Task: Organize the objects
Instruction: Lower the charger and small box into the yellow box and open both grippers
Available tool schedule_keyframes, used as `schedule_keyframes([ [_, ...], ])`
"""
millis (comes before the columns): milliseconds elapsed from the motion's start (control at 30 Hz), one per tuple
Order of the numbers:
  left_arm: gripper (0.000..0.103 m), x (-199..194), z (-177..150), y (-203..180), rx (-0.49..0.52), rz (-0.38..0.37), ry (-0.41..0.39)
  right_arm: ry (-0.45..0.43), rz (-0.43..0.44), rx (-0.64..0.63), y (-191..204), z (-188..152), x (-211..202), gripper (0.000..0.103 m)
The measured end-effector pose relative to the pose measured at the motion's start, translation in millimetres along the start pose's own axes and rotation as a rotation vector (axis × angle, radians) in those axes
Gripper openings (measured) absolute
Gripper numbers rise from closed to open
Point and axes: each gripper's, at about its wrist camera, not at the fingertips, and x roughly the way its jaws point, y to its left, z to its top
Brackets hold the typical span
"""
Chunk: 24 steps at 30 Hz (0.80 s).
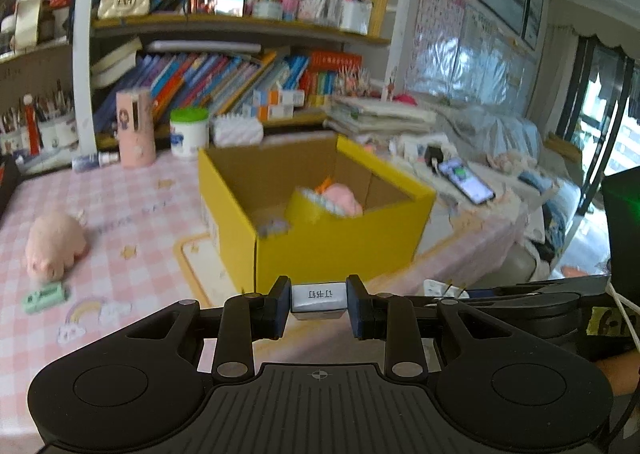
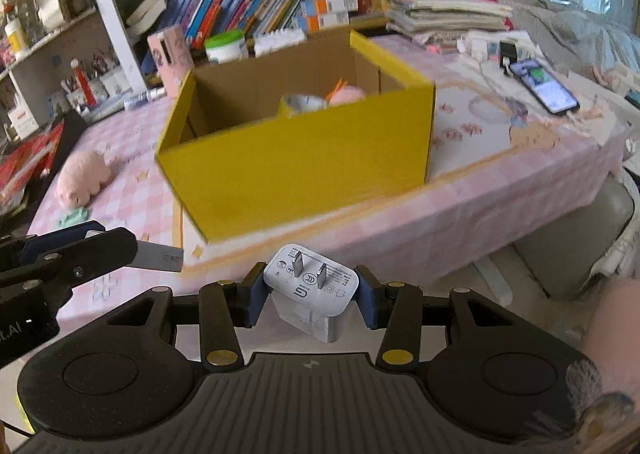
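My left gripper (image 1: 319, 304) is shut on a small silver-white box with printed characters (image 1: 319, 300), held in front of the yellow cardboard box (image 1: 340, 242). In the right wrist view the left gripper (image 2: 96, 246) shows at the left with that small box (image 2: 160, 256) sticking out. My right gripper (image 2: 310, 294) is shut on a white plug charger (image 2: 312, 286), prongs up, held before the table's front edge. The yellow box (image 2: 300, 166) is open and holds a tape roll (image 2: 298, 104) and a pink toy (image 2: 348, 94).
A pink plush pig (image 1: 54, 246) and a green toy car (image 1: 44, 296) lie on the pink checked tablecloth (image 1: 132, 214) left of the box. A phone (image 2: 544, 84) lies at the right. A pink holder (image 1: 136, 128), a white jar (image 1: 189, 132) and bookshelves stand behind.
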Motion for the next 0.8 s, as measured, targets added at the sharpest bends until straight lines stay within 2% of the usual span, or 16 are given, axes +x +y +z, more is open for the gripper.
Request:
schedule_keyframes([
  [233, 0.028, 18, 43, -8, -0.013, 0.019, -0.144, -0.162, 0.012, -0.036, -18, 64, -6, 0.043],
  [400, 0.028, 43, 63, -11, -0.016, 0.054, -0.171, -0.24, 0.045, -0.086, -32, 111, 6, 0.043],
  [533, 0.028, 67, 70, -13, -0.029, 0.085, -0.151, -0.239, 0.067, -0.112, -42, 135, 25, 0.043],
  [800, 0.028, 111, 69, -12, -0.019, 0.149, -0.058, -0.15, 0.138, -0.173, -43, 154, 73, 0.043],
])
